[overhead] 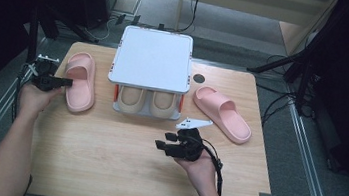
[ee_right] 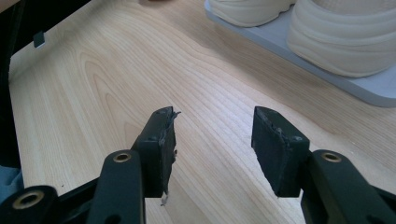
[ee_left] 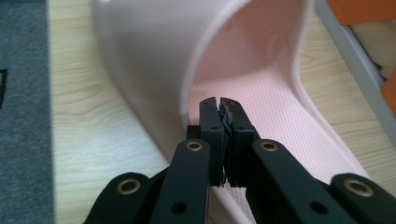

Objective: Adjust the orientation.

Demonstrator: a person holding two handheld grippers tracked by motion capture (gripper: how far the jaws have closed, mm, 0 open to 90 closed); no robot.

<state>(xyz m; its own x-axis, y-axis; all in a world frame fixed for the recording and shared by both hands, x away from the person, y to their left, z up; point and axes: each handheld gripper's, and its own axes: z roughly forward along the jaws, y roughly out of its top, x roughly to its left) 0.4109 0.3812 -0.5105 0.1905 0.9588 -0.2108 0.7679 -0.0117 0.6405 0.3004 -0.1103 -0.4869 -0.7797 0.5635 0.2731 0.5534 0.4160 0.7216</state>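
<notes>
We are looking at a small two-level shoe rack (overhead: pixel 151 57) standing at the far middle of the wooden table (overhead: pixel 104 160), with a beige pair (overhead: pixel 145 102) already sitting on its lower shelf. Two pink slippers are lying outside it: the left pink slipper (overhead: pixel 81 80) beside the rack's left side, the right pink slipper (overhead: pixel 222 113) beside its right side, turned at an angle.

The left gripper (overhead: pixel 66 82) is reaching into the left pink slipper (ee_left: pixel 261 93) from the side. Its jaws are standing together, just under the edge of the strap and over the footbed; they seem to be pinching nothing (we cannot say if they are touching the strap wall). We are judging this placement as a preparation to hook or grip the strap, so the slipper can be lifted toward the rack.

The right gripper (overhead: pixel 166 141) is hovering over bare table in front of the rack, jaws wide apart (ee_right: pixel 212 135), holding nothing. It is probably waiting for its turn with the right pink slipper, which is lying near it.
</notes>
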